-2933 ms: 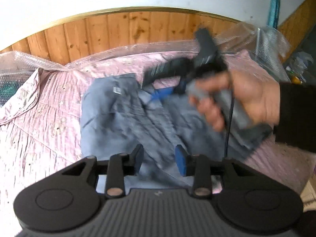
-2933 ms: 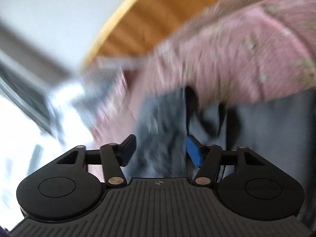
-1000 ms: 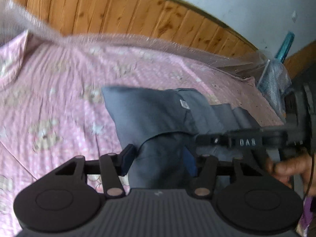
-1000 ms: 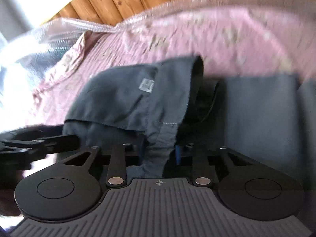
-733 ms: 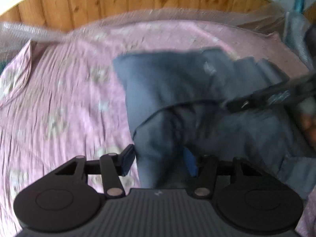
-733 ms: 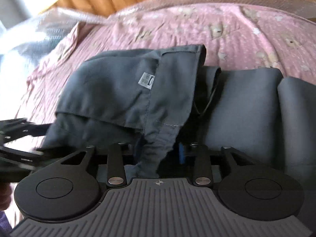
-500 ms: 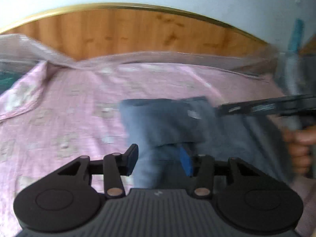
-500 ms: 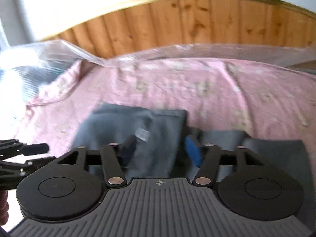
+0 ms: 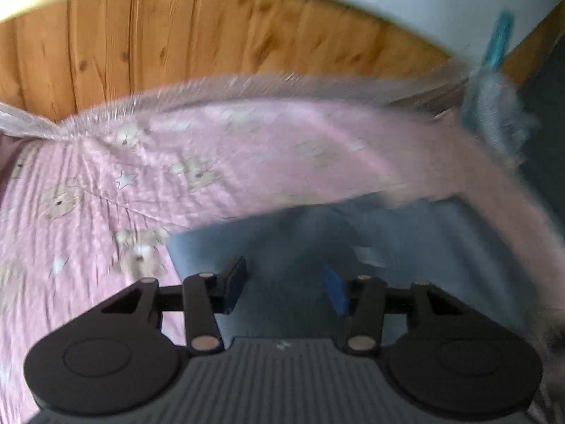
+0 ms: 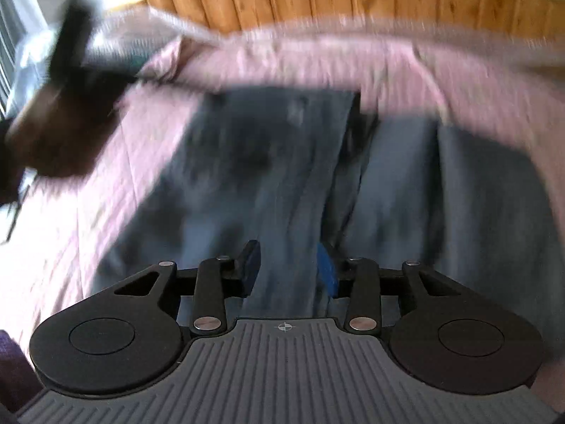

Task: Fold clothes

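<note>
The folded dark grey cotton garment (image 10: 268, 162) now lies let go on the pink bear-print bed sheet (image 9: 106, 190). Left gripper (image 9: 285, 283) spread and empty; right gripper (image 10: 289, 268), closing slightly, straddles a grey fold without pinching. This fold seems finished.

left gripper (image 9: 284, 288): black, ribbed grey base | pads (image 9: 334, 289): blue | right gripper (image 10: 287, 266): seemingly identical

Grey garment (image 10: 268, 162) between right gripper (image 10: 287, 272) fingers (image 10: 250, 265)
</note>
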Available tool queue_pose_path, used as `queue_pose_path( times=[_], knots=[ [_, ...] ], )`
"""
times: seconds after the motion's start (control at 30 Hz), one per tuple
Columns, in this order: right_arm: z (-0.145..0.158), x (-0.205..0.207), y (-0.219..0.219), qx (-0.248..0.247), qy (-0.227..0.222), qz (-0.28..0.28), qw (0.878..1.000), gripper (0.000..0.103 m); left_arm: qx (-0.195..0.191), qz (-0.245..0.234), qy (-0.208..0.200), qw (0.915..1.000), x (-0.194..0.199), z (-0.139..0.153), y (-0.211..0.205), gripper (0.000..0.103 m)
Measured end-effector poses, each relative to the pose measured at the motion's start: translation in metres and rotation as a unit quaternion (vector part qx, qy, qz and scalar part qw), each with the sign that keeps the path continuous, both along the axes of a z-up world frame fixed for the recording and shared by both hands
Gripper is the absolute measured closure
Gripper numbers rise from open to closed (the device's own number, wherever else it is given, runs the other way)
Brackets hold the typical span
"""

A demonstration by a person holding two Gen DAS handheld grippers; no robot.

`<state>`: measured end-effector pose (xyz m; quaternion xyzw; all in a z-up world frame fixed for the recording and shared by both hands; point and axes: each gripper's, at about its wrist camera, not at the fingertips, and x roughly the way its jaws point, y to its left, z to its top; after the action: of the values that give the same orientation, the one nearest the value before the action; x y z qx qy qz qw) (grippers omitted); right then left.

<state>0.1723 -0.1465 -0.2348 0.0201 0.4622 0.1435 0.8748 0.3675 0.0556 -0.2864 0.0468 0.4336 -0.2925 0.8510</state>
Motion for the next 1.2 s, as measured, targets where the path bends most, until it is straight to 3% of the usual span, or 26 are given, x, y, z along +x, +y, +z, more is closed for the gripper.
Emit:
queue_pose_path(
  times=[0.07,0.13,0.23,0.3,0.37,0.47,0.53,0.6,0.67,0.73,0.9,1.07,1.17,1.2],
  knots=[
    [-0.031,-0.017,0.008,-0.024,0.026,-0.02,0.999,0.064,0.023,0.003,0.031,0.9993,0.027,-0.029,-0.009,0.053],
    [-0.037,-0.036,0.009,-0.035,-0.007,-0.046,0.998,0.063,0.015,0.006,0.03,0.9994,0.029,-0.025,-0.01,0.057],
    [-0.014,-0.045,0.014,-0.037,-0.021,-0.09,0.995,0.063,-0.049,-0.003,0.026,0.9985,-0.007,0.01,0.004,0.062],
    [0.006,-0.06,0.017,-0.013,-0.056,-0.094,0.994,0.064,-0.095,-0.021,0.033,0.9947,-0.045,0.027,0.019,0.062],
    [-0.003,-0.062,0.02,-0.024,-0.038,-0.091,0.995,0.059,-0.113,-0.045,0.061,0.9907,-0.094,0.028,0.031,0.062],
    [-0.036,-0.068,0.018,-0.03,-0.034,-0.079,0.996,0.055,-0.076,-0.059,0.109,0.9893,-0.16,0.002,0.031,0.062],
    [-0.03,-0.068,0.017,-0.033,-0.026,-0.065,0.997,0.056,-0.049,-0.051,0.111,0.9914,-0.191,-0.013,0.028,0.063],
    [-0.03,-0.064,0.011,-0.016,-0.022,-0.059,0.998,0.057,-0.023,-0.031,0.076,0.9964,-0.213,-0.02,0.027,0.067],
    [-0.03,-0.061,0.005,0.002,-0.019,-0.053,0.998,0.057,0.02,-0.011,0.039,0.999,-0.227,-0.029,0.022,0.081],
    [-0.036,-0.062,0.003,0.009,-0.028,-0.036,0.999,0.057,0.054,0.003,0.005,0.9985,-0.239,-0.034,0.015,0.081],
    [-0.033,-0.059,0.007,-0.009,-0.016,-0.002,1.0,0.052,0.116,0.045,-0.012,0.9921,-0.25,-0.035,-0.002,0.081],
    [-0.039,-0.061,0.017,-0.045,-0.026,0.063,0.997,0.042,0.098,0.106,0.04,0.9888,-0.24,-0.027,0.006,0.081],
    [-0.023,-0.067,-0.015,0.026,-0.005,0.045,0.999,0.04,0.109,0.104,0.055,0.9871,-0.245,-0.007,0.002,0.079],
    [-0.011,-0.076,-0.036,0.066,-0.015,0.015,0.998,0.039,0.094,0.098,0.048,0.9896,-0.248,0.007,0.0,0.073]
  ],
)
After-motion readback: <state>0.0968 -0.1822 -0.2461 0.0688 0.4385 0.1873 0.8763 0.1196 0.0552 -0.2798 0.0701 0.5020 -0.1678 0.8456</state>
